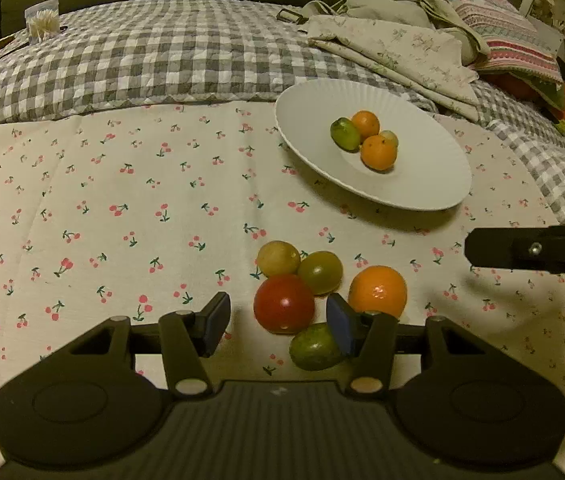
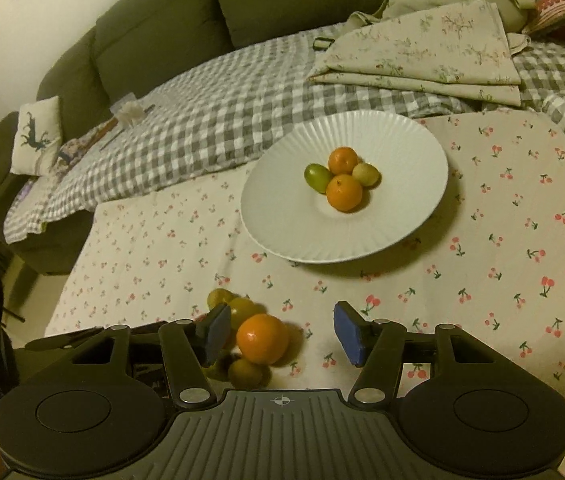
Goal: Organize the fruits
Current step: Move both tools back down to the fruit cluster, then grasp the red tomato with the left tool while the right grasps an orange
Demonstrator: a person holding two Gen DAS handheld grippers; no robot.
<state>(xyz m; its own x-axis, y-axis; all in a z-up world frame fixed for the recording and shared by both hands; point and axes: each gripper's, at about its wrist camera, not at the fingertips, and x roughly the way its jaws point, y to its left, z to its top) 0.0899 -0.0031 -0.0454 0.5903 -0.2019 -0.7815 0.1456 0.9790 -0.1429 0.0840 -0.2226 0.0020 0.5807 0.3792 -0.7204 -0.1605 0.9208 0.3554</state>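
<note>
Five loose fruits lay clustered on the cream cherry-printed cloth (image 1: 122, 200): a round red tomato-like fruit (image 1: 283, 303), a yellowish round fruit (image 1: 278, 258), an olive-green round fruit (image 1: 320, 272), a bright orange mandarin (image 1: 377, 291) and a green oval fruit (image 1: 314, 347) nearest the camera. The red, yellowish and olive ones touched one another; the mandarin sat just beside them.

Beyond them stood a white ribbed plate (image 1: 422, 184) that held four fruits bunched at its centre: two small mandarins (image 1: 378, 152), a green oval one and a pale yellow-green one.

The left gripper (image 1: 278, 324) hung over the cluster with its blue-padded jaws spread apart, the red fruit between them but not pressed; its right pad hid part of the green oval fruit. The right gripper (image 2: 282, 334) was likewise released, jaws apart, with the bright orange mandarin (image 2: 262, 338) just inside its left pad and untouched as far as could be told. Its dark finger showed at the right edge of the left wrist view.

Behind the cloth lay a grey-and-white checked quilt (image 1: 142, 64), a folded beige floral fabric (image 2: 422, 52) and a dark green sofa (image 2: 162, 28).
</note>
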